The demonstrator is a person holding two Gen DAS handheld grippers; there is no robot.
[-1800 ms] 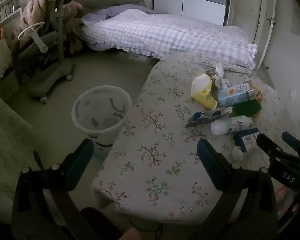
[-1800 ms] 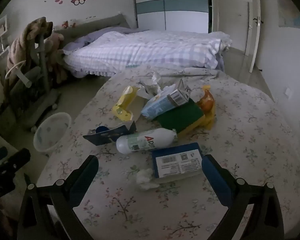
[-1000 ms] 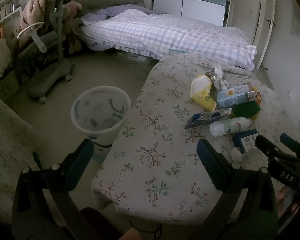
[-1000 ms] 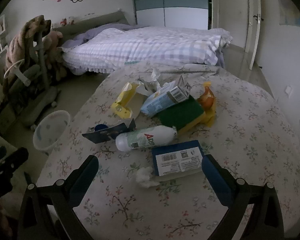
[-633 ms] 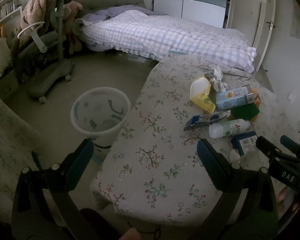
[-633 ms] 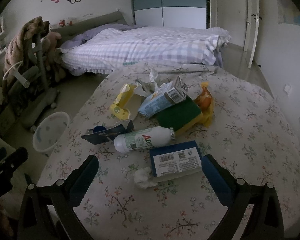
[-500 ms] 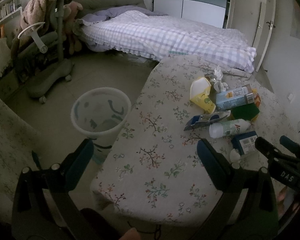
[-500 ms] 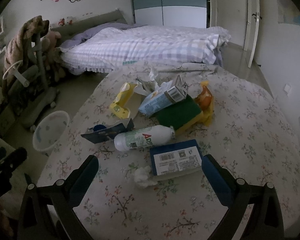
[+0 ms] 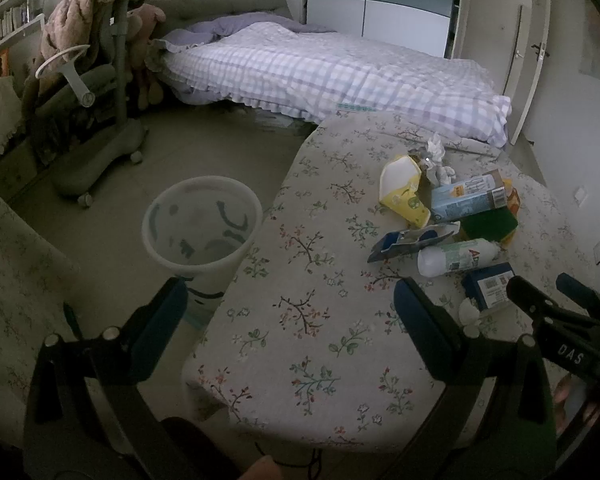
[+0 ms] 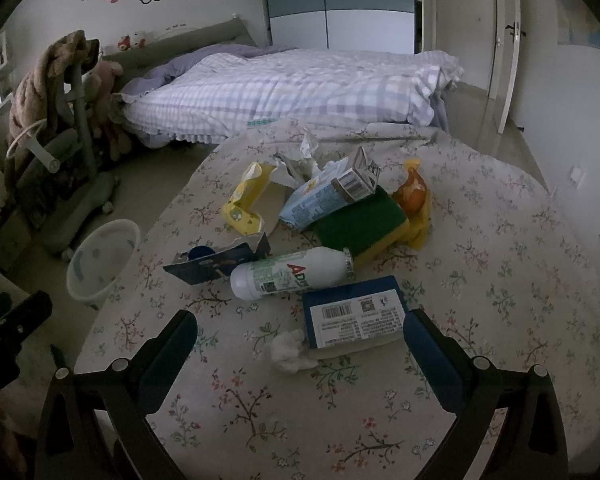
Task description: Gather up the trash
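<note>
A heap of trash lies on the flowered tablecloth (image 10: 500, 280): a white bottle (image 10: 292, 274), a blue box (image 10: 354, 318) with barcode, a crumpled tissue (image 10: 290, 350), a torn dark-blue card (image 10: 220, 264), a yellow pouch (image 10: 244, 204), a light-blue carton (image 10: 324, 196), a green-and-yellow sponge (image 10: 364, 226) and an orange wrapper (image 10: 412, 194). My right gripper (image 10: 300, 338) is open just short of the tissue and box. My left gripper (image 9: 290, 302) is open over the table's left edge. A white waste bin (image 9: 202, 228) stands on the floor left of the table.
A bed with a checked quilt (image 9: 340, 76) lies behind the table. A grey wheeled chair draped with a blanket (image 9: 96, 92) stands at the far left. A cupboard and a door (image 10: 504, 52) are at the back. Bare floor (image 9: 204, 152) lies between bin, chair and bed.
The right gripper has crept slightly closer to the tissue and blue box. The left gripper has barely shifted. Both stay open and nothing has been picked up.
</note>
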